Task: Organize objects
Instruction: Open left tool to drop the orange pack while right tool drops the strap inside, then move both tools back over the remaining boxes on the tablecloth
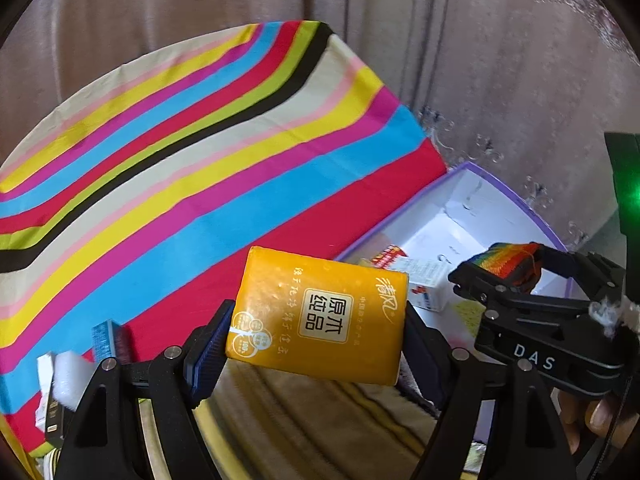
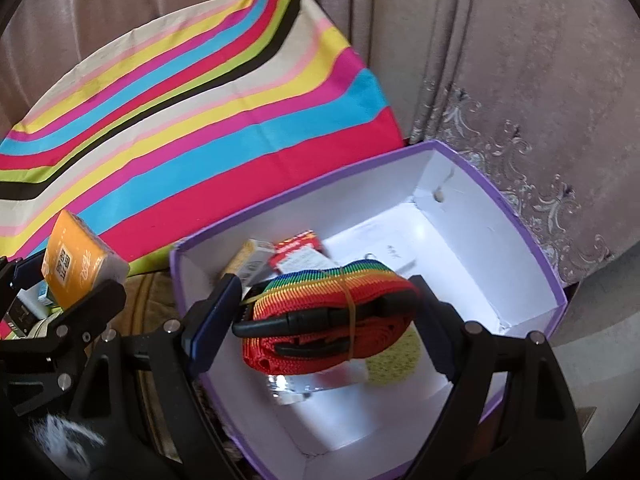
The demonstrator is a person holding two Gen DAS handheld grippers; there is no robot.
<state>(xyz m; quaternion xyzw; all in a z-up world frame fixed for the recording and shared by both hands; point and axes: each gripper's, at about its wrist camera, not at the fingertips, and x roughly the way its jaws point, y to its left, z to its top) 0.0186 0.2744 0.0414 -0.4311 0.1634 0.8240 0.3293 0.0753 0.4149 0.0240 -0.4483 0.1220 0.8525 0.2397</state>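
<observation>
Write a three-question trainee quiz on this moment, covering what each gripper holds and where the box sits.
1. True or false: the left gripper is shut on the orange tissue pack.
2. Multiple choice: the right gripper holds the rainbow strap bundle
A. over the striped cloth
B. over the open purple-rimmed box
C. resting on the curtain
3. Fill in: besides the strap, the box already contains small ____ lying on its floor at the far left corner.

Key: 1 true; 2 B; 3 cartons
</observation>
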